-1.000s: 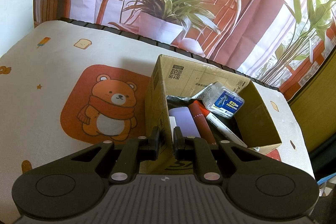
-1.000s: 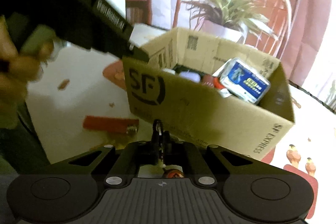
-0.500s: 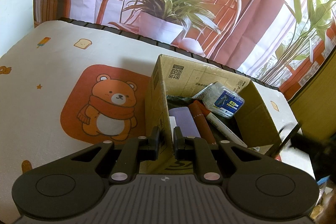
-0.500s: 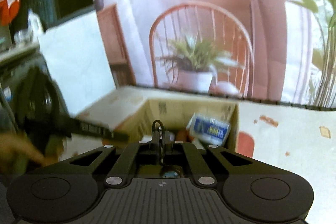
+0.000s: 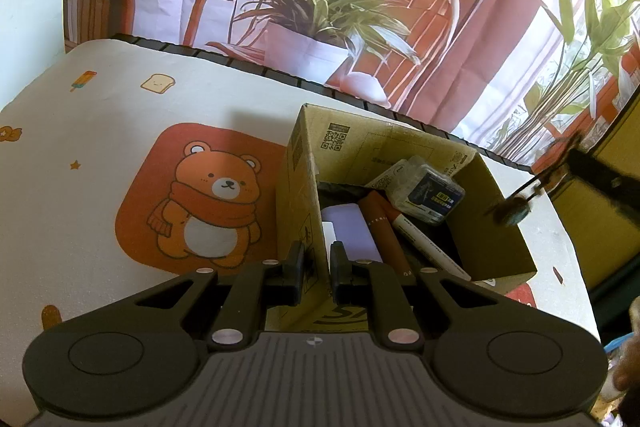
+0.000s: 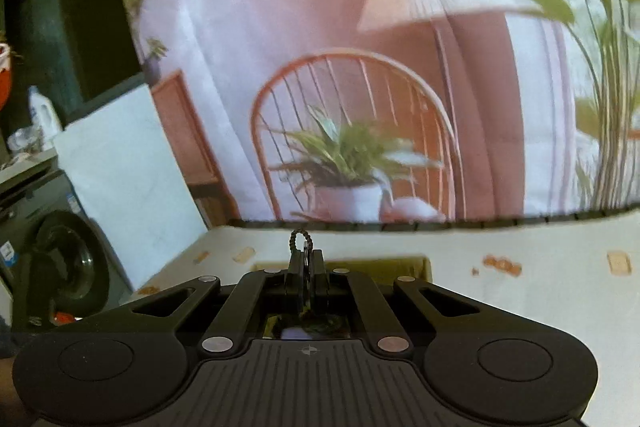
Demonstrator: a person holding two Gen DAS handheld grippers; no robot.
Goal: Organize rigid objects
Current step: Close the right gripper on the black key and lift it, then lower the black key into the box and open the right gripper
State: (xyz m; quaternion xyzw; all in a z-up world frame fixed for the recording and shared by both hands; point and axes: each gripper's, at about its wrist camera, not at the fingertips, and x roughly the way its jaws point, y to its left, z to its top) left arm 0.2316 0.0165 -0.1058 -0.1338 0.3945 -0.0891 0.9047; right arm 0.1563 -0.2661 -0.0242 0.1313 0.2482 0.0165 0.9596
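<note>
Cardboard box (image 5: 304,215) wall sits clamped between the narrow jaws of the left hand-held gripper (image 5: 316,269), one finger outside the near left wall and one inside, pinning the box to the cartoon-bear mat on the counter (image 5: 120,115). Just ahead of that gripper and slightly to its right, inside the box, lie a pale purple case (image 5: 352,231), a brown-red tube (image 5: 380,227), a white marker (image 5: 428,247) and a clear plastic packet with a blue label (image 5: 430,193); the tube and marker run lengthwise away from the gripper toward the far right corner.

Further right, in the left wrist view, the right hand-held gripper (image 5: 560,163) reaches in from the edge, a small dark charm (image 5: 514,209) dangling from it on a thin loop. From the right wrist view, its jaws are pressed tight on the keychain's braided cord (image 6: 301,241), the loop poking up just past the fingertips (image 6: 318,259), the charm hanging below them out of clear sight.

The charm appears to hang above the box's right wall, roughly over its rim; whether it is fully inside that edge I cannot tell. Judged from this, the open box lies below and slightly to the left of the right gripper, which is clearly the nearer one to drop it, while the left only steadies.
</note>
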